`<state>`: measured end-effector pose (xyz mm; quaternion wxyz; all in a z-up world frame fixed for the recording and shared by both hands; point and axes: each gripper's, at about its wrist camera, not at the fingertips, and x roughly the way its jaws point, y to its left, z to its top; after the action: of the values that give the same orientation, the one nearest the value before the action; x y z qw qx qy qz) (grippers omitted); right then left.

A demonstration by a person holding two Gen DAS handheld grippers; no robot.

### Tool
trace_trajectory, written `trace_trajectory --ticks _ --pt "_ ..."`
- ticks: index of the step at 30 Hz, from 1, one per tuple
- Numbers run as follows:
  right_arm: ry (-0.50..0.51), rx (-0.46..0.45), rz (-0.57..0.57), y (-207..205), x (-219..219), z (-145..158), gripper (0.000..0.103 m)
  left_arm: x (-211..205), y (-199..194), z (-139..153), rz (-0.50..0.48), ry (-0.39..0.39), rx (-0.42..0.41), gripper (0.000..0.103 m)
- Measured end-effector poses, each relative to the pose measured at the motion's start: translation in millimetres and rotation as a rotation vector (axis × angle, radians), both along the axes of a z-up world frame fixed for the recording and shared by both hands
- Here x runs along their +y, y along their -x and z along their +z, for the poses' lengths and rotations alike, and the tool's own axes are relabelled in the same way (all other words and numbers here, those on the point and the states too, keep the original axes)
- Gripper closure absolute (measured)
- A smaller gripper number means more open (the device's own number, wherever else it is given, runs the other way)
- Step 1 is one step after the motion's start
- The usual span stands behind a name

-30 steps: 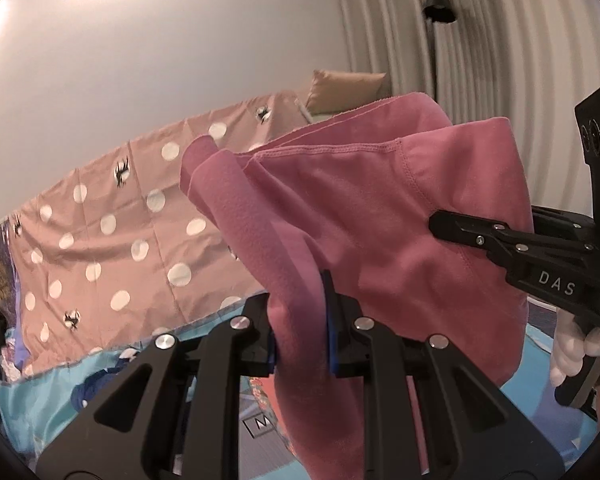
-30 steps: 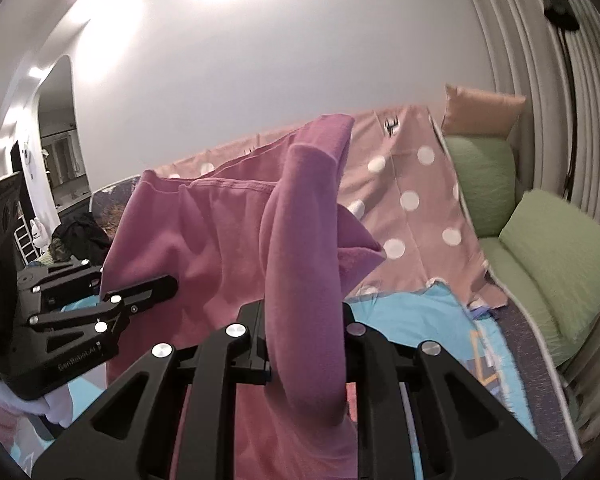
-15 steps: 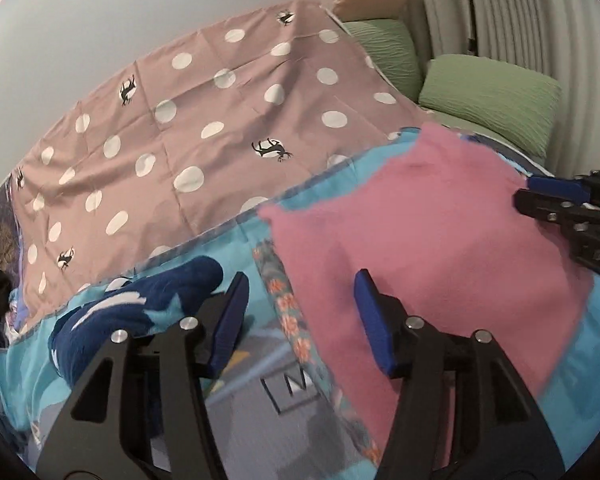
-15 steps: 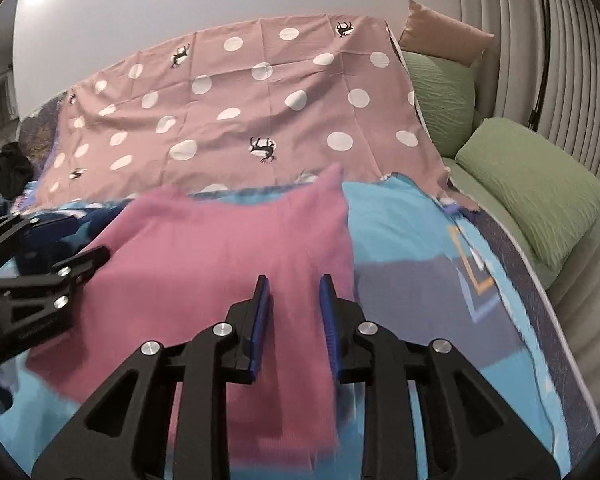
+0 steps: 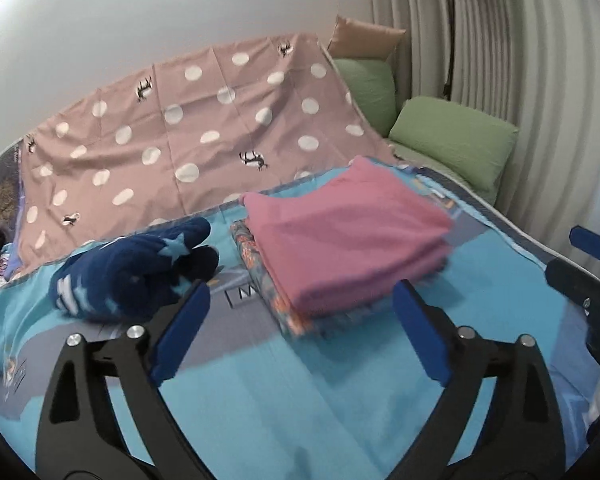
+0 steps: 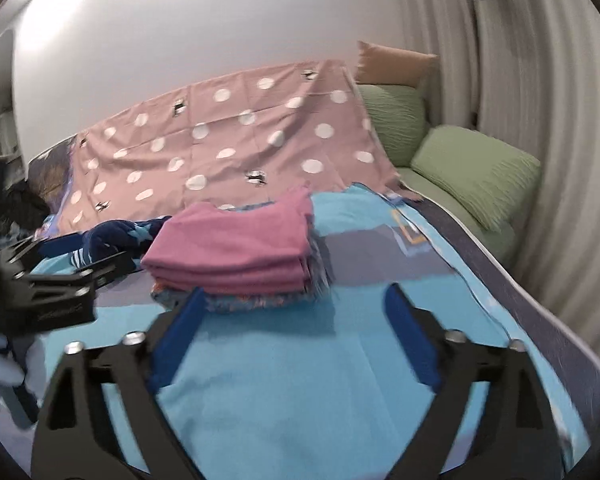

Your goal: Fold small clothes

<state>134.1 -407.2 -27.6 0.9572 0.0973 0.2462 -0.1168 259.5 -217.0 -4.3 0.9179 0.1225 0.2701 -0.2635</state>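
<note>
A folded pink garment (image 5: 340,236) lies on top of a folded patterned garment (image 5: 300,316) on the blue bedspread (image 5: 260,400). It also shows in the right wrist view (image 6: 236,244), as the top of a small stack. My left gripper (image 5: 300,300) is open and empty, just in front of the stack. My right gripper (image 6: 292,304) is open and empty, also just short of the stack. A crumpled navy garment with light stars (image 5: 136,264) lies left of the stack. The left gripper's body shows in the right wrist view (image 6: 52,296).
A pink polka-dot sheet (image 5: 188,136) covers the back of the bed. Green pillows (image 5: 456,140) and a tan pillow (image 5: 364,36) sit at the right by the curtain. A dark clothes pile (image 6: 20,204) lies at the far left.
Both grippers held the pink garment up a second ago. They laid it down on the stack, let go, opened wide and pulled back toward me.
</note>
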Motion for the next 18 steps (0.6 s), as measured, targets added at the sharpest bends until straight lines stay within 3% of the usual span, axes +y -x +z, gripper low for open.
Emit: trace_trajectory --ticks 4,9,15,18 --pt "0.027 0.016 -0.061 42 14 -4 0.002 17 52 11 -0.010 0.037 0.007 0.004" --pt "-0.039 0.021 -0.059 82 21 0 0.001 35 113 29 0.024 0.047 -0.082 0.002" --pt "-0.018 0.008 -0.045 121 42 19 0.001 53 163 48 0.033 0.076 -0.103 0.002" --pt "-0.007 0.001 -0.035 135 52 24 0.001 63 183 52 0.085 0.063 -0.101 0.002"
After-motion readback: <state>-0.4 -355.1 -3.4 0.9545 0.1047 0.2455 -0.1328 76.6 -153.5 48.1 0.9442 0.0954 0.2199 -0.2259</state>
